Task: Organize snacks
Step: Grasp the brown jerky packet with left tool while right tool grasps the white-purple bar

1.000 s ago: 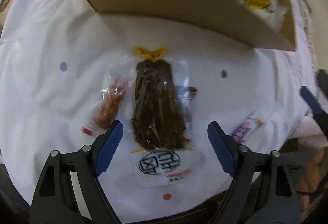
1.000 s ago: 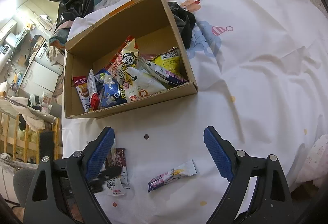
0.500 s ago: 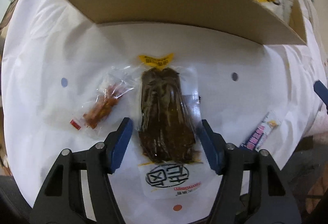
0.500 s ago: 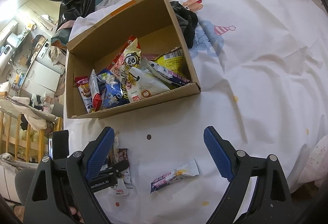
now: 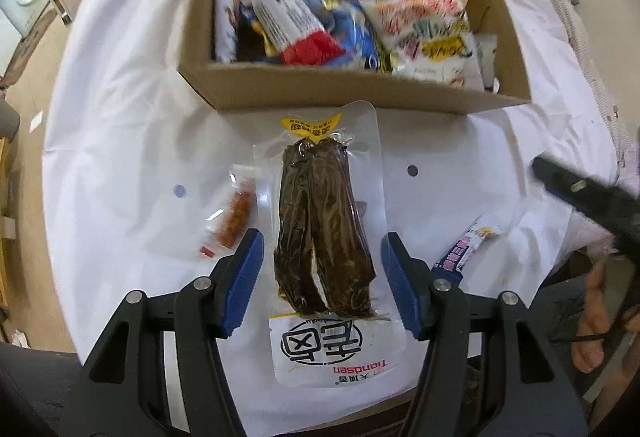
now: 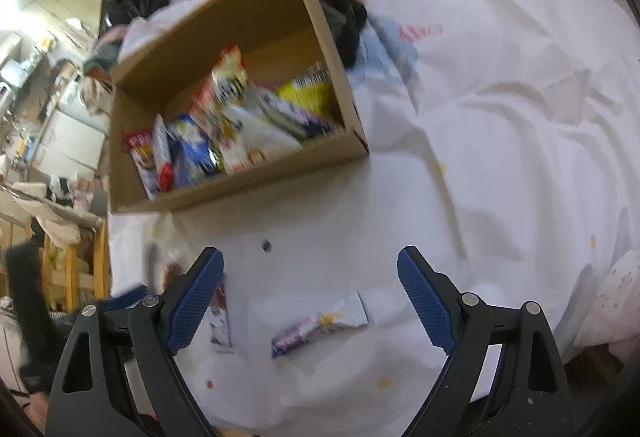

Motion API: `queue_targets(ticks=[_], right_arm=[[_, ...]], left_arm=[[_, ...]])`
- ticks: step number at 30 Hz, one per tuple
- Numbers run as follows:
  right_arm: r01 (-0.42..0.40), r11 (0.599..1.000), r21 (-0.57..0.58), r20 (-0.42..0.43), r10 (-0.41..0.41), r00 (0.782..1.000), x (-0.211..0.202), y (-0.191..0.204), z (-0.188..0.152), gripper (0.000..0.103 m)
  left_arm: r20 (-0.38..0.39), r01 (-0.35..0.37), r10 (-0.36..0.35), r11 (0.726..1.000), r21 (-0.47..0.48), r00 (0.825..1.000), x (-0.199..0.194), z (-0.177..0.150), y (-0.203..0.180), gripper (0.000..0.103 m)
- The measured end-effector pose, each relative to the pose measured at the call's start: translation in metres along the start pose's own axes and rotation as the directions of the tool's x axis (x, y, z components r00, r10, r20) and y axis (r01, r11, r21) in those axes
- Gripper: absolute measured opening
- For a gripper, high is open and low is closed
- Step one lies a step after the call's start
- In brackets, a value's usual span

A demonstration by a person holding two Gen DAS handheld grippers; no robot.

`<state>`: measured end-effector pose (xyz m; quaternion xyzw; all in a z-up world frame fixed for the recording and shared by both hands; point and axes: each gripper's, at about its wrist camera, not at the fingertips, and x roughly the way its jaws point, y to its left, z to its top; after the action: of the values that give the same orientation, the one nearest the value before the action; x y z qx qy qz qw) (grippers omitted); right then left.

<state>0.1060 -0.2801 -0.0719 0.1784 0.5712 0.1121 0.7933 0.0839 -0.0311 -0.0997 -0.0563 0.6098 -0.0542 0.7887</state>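
Observation:
My left gripper (image 5: 322,279) is shut on a clear vacuum pack of dark brown snack (image 5: 322,233), its blue pads pressing the pack's two side edges and holding it above the white sheet. A cardboard box (image 5: 352,87) with several snack packets lies just beyond it, and also shows in the right wrist view (image 6: 244,185). My right gripper (image 6: 310,303) is open and empty above a small purple-and-white packet (image 6: 320,323), which also shows in the left wrist view (image 5: 466,247).
A small red-orange snack pack (image 5: 234,217) lies on the sheet left of the held pack. Another small packet (image 6: 220,321) lies by the right gripper's left finger. A black cloth (image 6: 342,19) sits behind the box. The bed edge is at left.
My left gripper has closed on the brown snack pack and lifted it, so the box's inside now shows. The right wrist view has shifted slightly and blurred.

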Motion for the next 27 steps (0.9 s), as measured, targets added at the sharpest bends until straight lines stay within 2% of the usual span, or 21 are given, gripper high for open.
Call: queue_targets(ticks=[2, 5, 8, 10, 12, 21, 26, 27], right_arm=[[0.040, 0.999, -0.028, -0.073, -0.042, 0.996, 0.016, 0.000, -0.005, 0.096], [0.081, 0.982, -0.168, -0.201, -0.114, 0.973, 0.047, 0.013, -0.018, 0.097], [0.070, 0.932, -0.355, -0.269, -0.173, 0.947, 0.069, 0.037, -0.033, 0.098], [0.098, 0.887, -0.452, -0.261, -0.237, 0.936, 0.076, 0.047, -0.043, 0.098], [0.115, 0.870, -0.480, -0.256, -0.265, 0.930, 0.079, 0.050, -0.047, 0.098], [0.162, 0.846, -0.507, -0.252, -0.325, 0.911, 0.091, 0.051, -0.049, 0.097], [0.158, 0.846, -0.509, -0.228, -0.309, 0.923, 0.082, 0.056, -0.049, 0.079], [0.153, 0.850, -0.505, -0.228, -0.302, 0.926, 0.081, 0.056, -0.048, 0.072]], left_arm=[[0.011, -0.009, 0.009, 1.000, 0.001, 1.000, -0.007, 0.000, 0.006, 0.057], [0.019, -0.017, 0.017, 1.000, -0.003, 1.000, -0.011, -0.004, 0.012, 0.057], [0.018, -0.002, 0.002, 1.000, -0.008, 1.000, -0.011, -0.003, 0.011, 0.057], [0.023, 0.004, -0.004, 1.000, -0.004, 1.000, -0.012, -0.006, 0.008, 0.057], [0.031, 0.011, -0.011, 1.000, -0.001, 0.999, -0.016, -0.006, 0.009, 0.057], [0.033, 0.028, -0.028, 0.999, -0.017, 0.999, -0.020, -0.004, 0.016, 0.057], [0.027, 0.023, -0.022, 1.000, -0.018, 0.999, -0.018, -0.004, 0.015, 0.057], [0.027, 0.019, -0.019, 1.000, -0.016, 0.999, -0.017, -0.004, 0.014, 0.057]])
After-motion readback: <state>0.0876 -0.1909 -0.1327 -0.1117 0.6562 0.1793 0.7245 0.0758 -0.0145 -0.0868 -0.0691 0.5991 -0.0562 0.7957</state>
